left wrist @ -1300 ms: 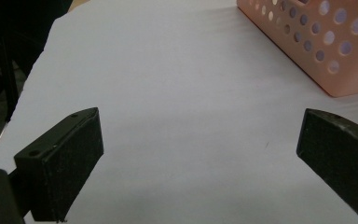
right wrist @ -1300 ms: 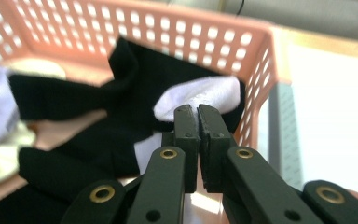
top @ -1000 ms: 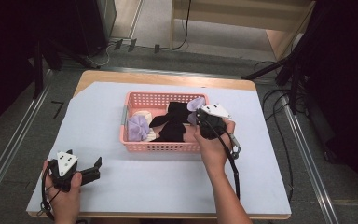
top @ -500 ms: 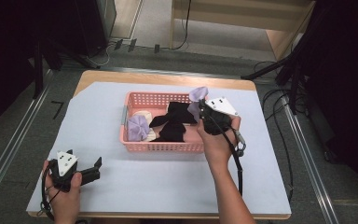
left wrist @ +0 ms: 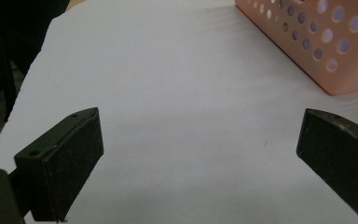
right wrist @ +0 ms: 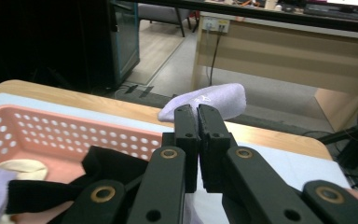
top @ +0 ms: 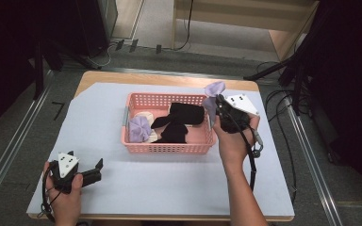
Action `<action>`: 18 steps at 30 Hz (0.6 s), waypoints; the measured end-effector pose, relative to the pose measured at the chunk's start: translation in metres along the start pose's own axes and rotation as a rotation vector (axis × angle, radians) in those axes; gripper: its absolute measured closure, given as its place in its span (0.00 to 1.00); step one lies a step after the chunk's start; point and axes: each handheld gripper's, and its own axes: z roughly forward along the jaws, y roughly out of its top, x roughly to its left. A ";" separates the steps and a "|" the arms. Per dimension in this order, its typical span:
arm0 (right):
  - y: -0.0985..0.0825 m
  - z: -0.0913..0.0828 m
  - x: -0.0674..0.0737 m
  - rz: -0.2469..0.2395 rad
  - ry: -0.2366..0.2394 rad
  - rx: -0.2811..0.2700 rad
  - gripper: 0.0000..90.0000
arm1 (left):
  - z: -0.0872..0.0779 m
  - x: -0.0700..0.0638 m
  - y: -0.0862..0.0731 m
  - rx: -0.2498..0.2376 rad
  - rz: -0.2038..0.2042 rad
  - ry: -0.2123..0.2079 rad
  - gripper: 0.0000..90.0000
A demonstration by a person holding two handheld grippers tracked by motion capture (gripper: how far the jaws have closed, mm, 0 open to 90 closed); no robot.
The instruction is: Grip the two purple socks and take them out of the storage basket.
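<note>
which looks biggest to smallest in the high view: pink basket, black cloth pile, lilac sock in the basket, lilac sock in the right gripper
1. pink basket
2. black cloth pile
3. lilac sock in the basket and lilac sock in the right gripper: alike; the held one is raised nearer the camera.

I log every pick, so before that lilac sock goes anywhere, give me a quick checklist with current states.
1. Right gripper shut on the lilac sock: ok.
2. Sock lifted above the basket rim: ok, it hangs at the right end in the high view.
3. Nothing else dragged up with it: cannot tell, the sock's lower part is hidden behind the gripper.
4. Left gripper open and holding nothing: ok.
5. Left gripper apart from the basket: ok, it rests on the white sheet near the front left corner.
</note>
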 end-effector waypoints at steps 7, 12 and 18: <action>-0.012 -0.004 -0.023 0.019 -0.051 0.022 0.98 | 0.000 0.000 0.000 -0.004 -0.001 0.000 0.01; -0.027 -0.004 -0.039 0.042 -0.083 0.054 0.98 | 0.000 0.000 0.000 -0.001 0.004 0.000 0.01; -0.048 -0.002 -0.055 0.064 -0.117 0.104 0.98 | 0.000 -0.001 0.000 0.000 0.004 0.001 0.01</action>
